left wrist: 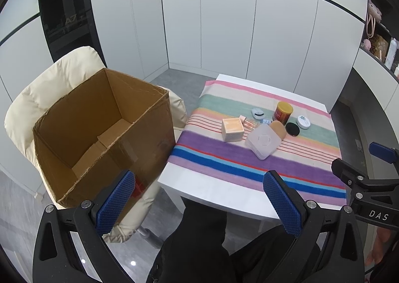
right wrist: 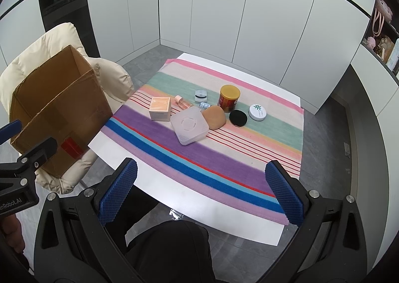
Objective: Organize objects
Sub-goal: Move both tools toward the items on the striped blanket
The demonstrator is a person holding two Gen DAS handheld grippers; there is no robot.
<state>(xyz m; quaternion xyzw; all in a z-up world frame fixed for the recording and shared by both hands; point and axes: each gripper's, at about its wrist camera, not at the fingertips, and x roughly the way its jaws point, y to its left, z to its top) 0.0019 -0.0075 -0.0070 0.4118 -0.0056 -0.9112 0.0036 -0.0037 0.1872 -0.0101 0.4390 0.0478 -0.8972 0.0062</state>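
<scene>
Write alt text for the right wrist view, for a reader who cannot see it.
The open right gripper hovers empty above the near edge of a white table with a striped cloth, where small items cluster: a square translucent box, a peach cube box, a yellow-lidded can. An open cardboard box sits on a cream chair at left.

Quick count: one cardboard box (left wrist: 99, 133), one peach cube box (right wrist: 160, 108), one translucent square case (right wrist: 189, 128), one tan pad (right wrist: 214, 117), one yellow-lidded can (right wrist: 229, 101), one black disc (right wrist: 238, 118), one white tin (right wrist: 257, 112), two small bottles (right wrist: 183, 102), one clear little jar (right wrist: 200, 95).

"DAS" on right tool (left wrist: 374, 210); "A7" on dark panel (left wrist: 71, 21)
</scene>
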